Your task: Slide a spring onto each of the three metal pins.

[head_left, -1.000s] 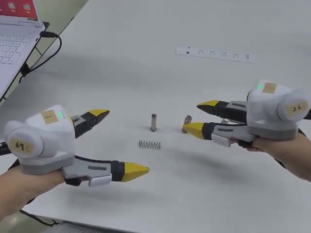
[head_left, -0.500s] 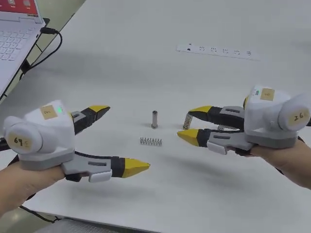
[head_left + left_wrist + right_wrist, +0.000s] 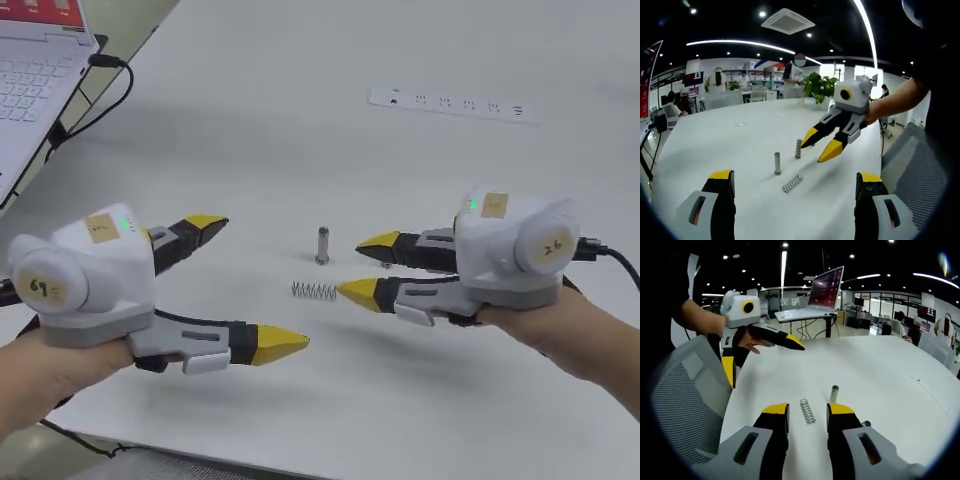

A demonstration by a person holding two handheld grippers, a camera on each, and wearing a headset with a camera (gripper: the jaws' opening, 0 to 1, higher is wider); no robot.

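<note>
Right gripper point(image 3: 351, 268) nearer silvery coiled spring point(image 3: 313, 290)

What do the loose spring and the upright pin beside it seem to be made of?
Loose spring: probably steel wire, a bright silvery open coil. Upright pin: probably metal, a smooth grey cylinder with a soft sheen; the exact alloy cannot be told.

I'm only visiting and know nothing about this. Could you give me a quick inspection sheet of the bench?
Surface: white table, level.
Job's things: bare pin upright; loose spring lying beside it; second spring standing upright nearby.
Clutter: power strip, laptop.
Grippers: left gripper open wide; right gripper open, aimed at the loose spring.
Cables: laptop cable; right gripper's cable.
Surroundings: people, a plant, ceiling lights.
</note>
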